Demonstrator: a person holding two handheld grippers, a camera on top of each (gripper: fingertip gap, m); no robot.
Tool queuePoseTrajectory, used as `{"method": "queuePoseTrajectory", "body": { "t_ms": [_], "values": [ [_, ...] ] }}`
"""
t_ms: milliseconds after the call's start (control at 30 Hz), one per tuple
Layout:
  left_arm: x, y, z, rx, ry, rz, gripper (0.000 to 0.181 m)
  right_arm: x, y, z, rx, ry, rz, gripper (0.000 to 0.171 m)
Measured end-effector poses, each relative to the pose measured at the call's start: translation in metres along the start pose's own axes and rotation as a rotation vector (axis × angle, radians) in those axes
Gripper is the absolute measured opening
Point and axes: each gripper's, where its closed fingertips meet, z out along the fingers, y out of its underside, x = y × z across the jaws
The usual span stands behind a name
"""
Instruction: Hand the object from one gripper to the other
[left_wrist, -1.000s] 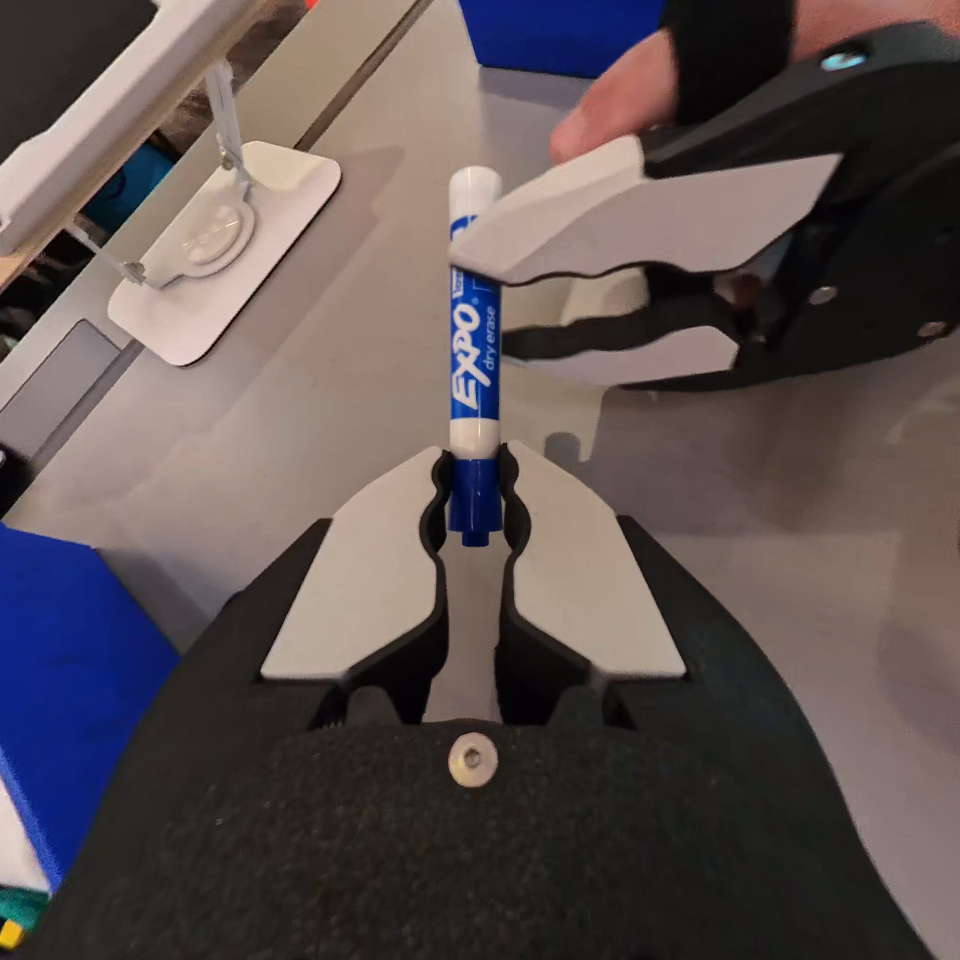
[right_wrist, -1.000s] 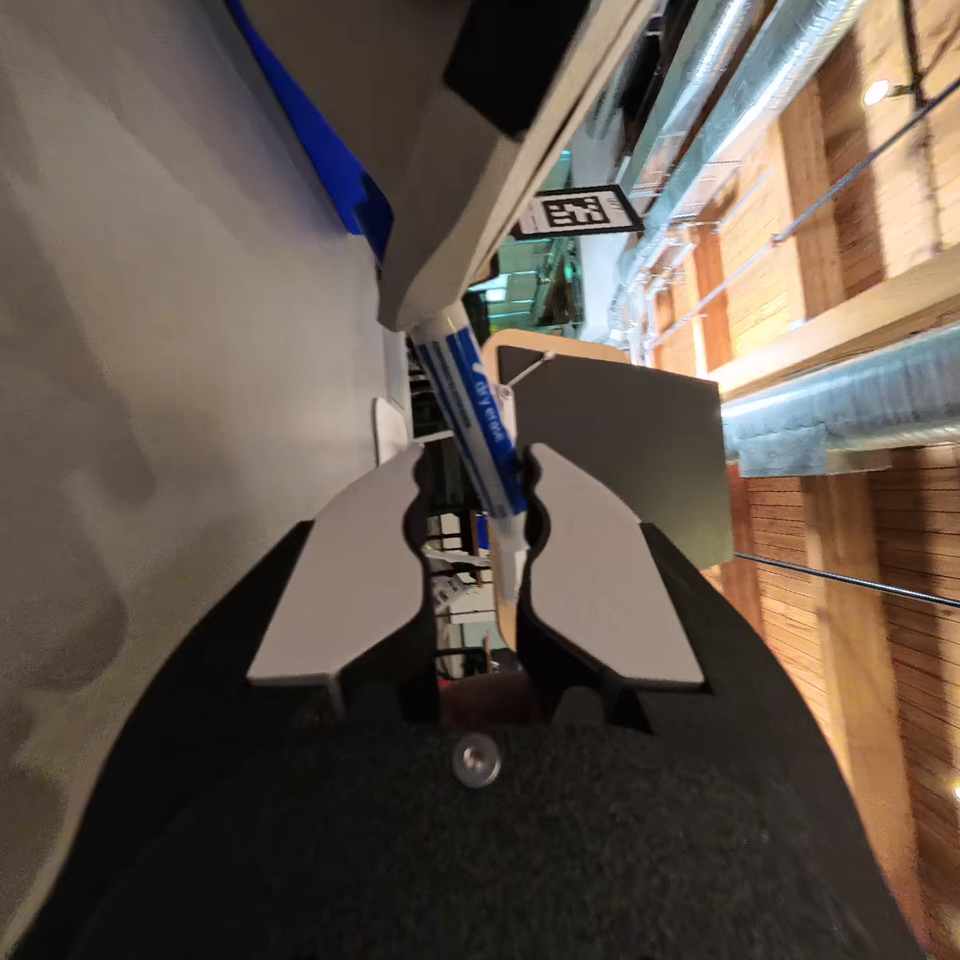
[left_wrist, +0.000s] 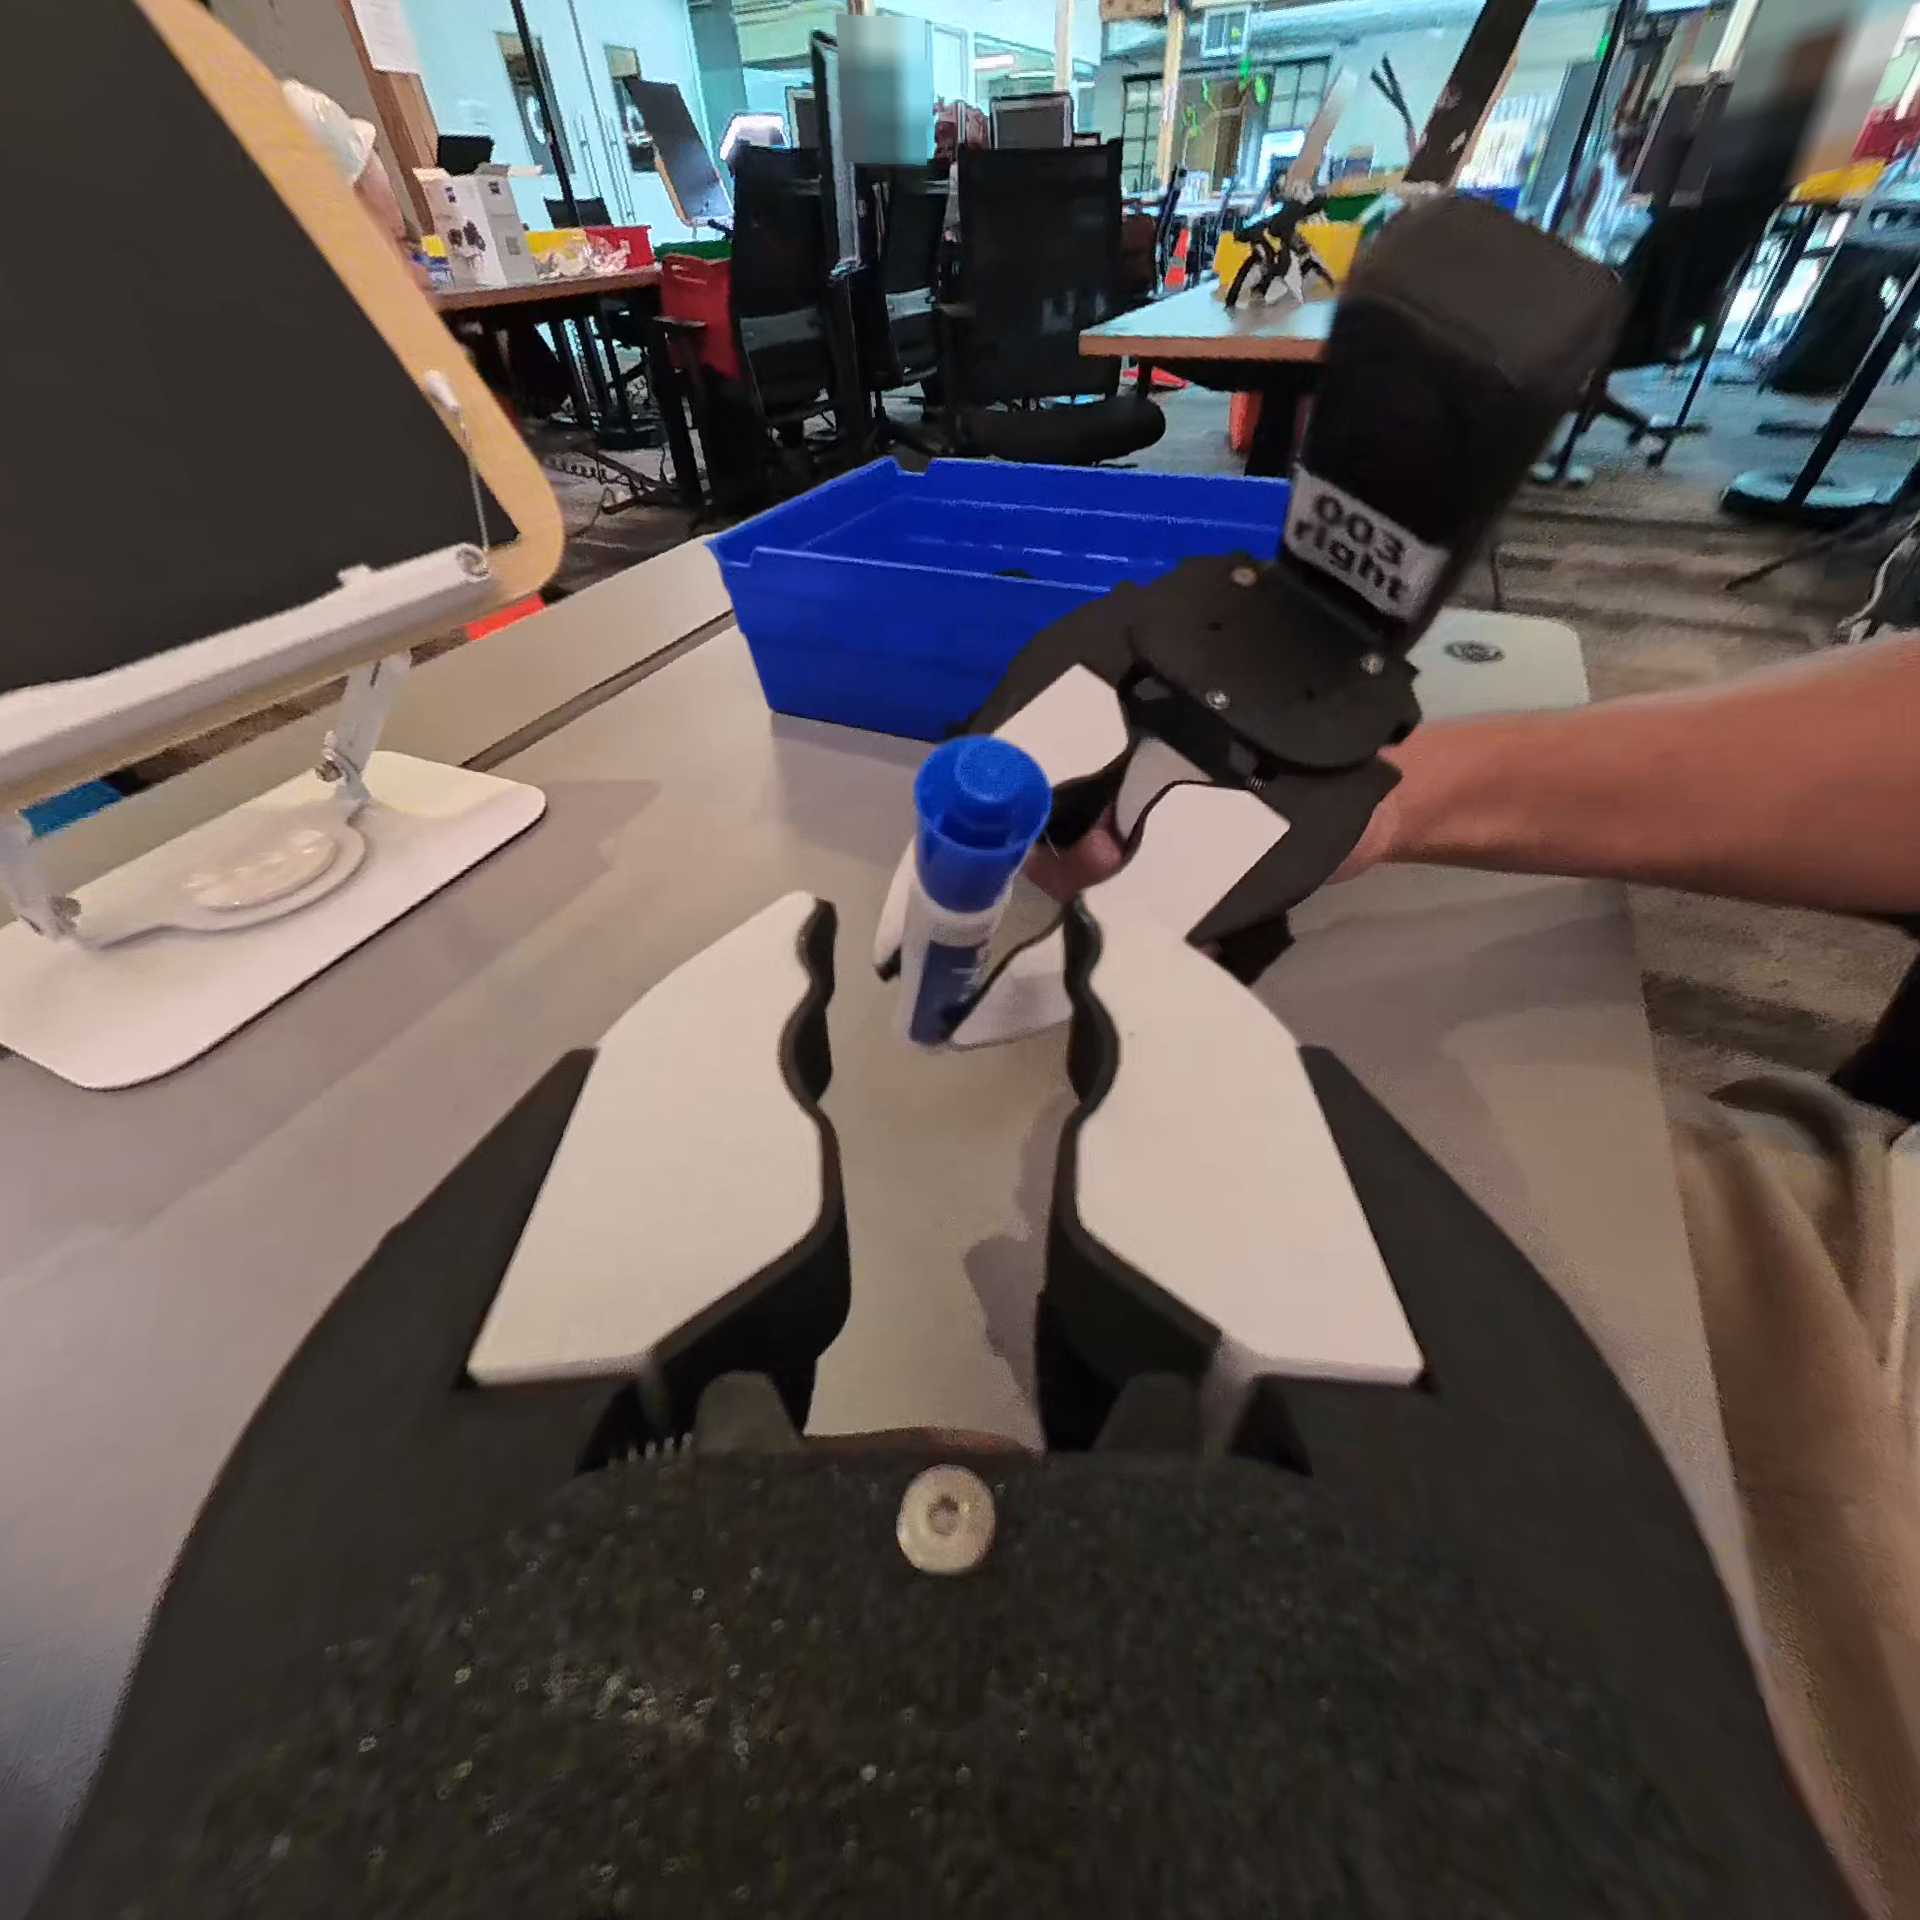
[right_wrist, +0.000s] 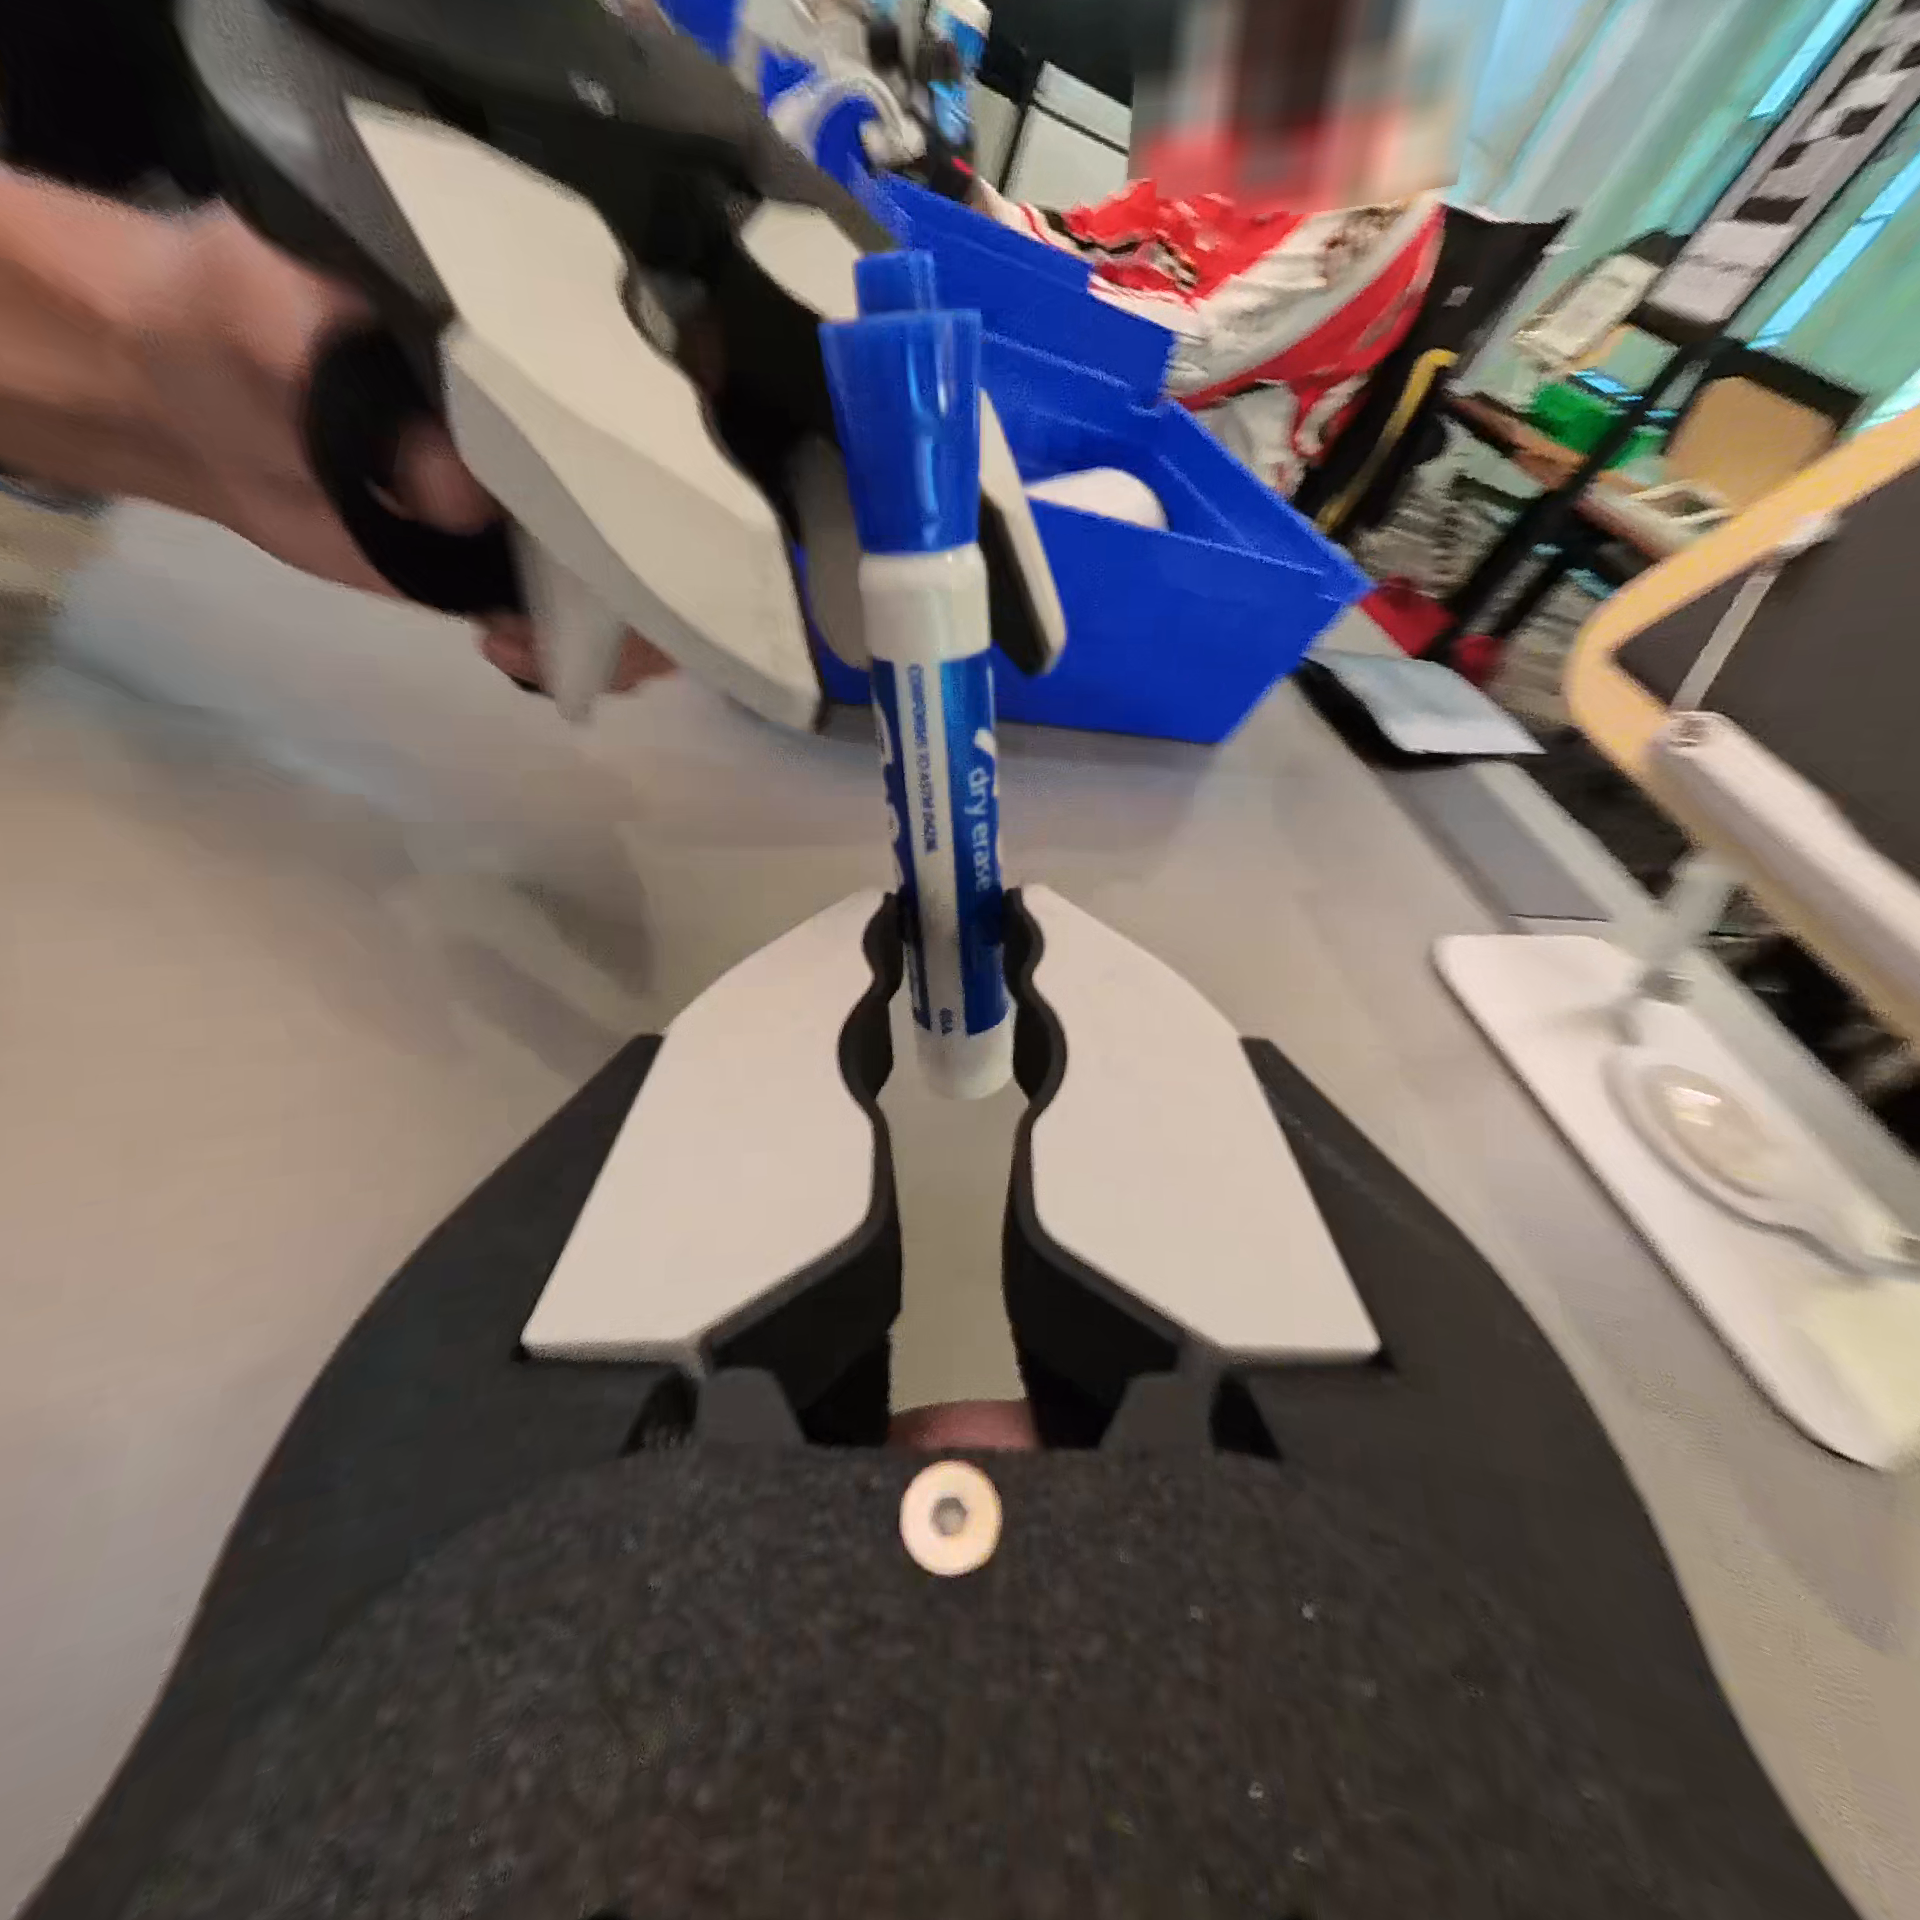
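A blue and white dry-erase marker (right_wrist: 940, 727) stands roughly upright, blue cap on top. My right gripper (right_wrist: 954, 935) is shut on the lower part of its barrel. My left gripper (left_wrist: 951, 925) is open, its white fingers (left_wrist: 707, 1122) spread on either side of the marker (left_wrist: 961, 894) without touching it. In the right wrist view the left gripper (right_wrist: 914, 665) reaches in from the upper left, with the cap between its spread fingers (right_wrist: 623, 520). In the left wrist view the right gripper (left_wrist: 997, 977) comes in from the right, held by a person's hand.
A grey table (left_wrist: 675, 727) lies below both grippers. A blue bin (left_wrist: 935, 582) stands at its far side, also seen in the right wrist view (right_wrist: 1195, 582). A white stand base (left_wrist: 260, 862) holding a dark board is at the left. A person's forearm (left_wrist: 1610, 790) crosses from the right. The tips of one gripper are about 4 cm away from the tips of the other.
My left gripper was shut on the marker's cap end and has opened. My right gripper was open around the barrel and has shut on it. Both grippers have turned.
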Motion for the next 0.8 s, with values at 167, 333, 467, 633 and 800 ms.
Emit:
{"method": "queuePoseTrajectory", "body": {
  "t_ms": [167, 333, 467, 633, 800],
  "values": [
    [0.012, -0.004, 0.001, 0.007, 0.028, 0.054, 0.018, -0.022, -0.013, 0.0, 0.076, -0.188, 0.189, 0.018],
    [0.01, -0.004, 0.002, -0.021, 0.016, 0.024, 0.018, -0.02, -0.012, -0.001, 0.098, -0.207, 0.263, 0.019],
    [-0.007, 0.004, -0.002, -0.076, -0.05, 0.001, 0.018, -0.016, -0.011, -0.007, 0.093, -0.214, 0.262, 0.033],
    [-0.038, 0.033, -0.009, -0.342, -0.269, 0.176, 0.018, -0.01, -0.026, -0.018, 0.005, -0.26, 0.309, 0.044],
    [-0.04, 0.041, -0.008, -0.553, -0.419, 0.496, 0.018, -0.008, -0.032, -0.017, -0.245, -0.129, 0.064, 0.041]
  ]
}}
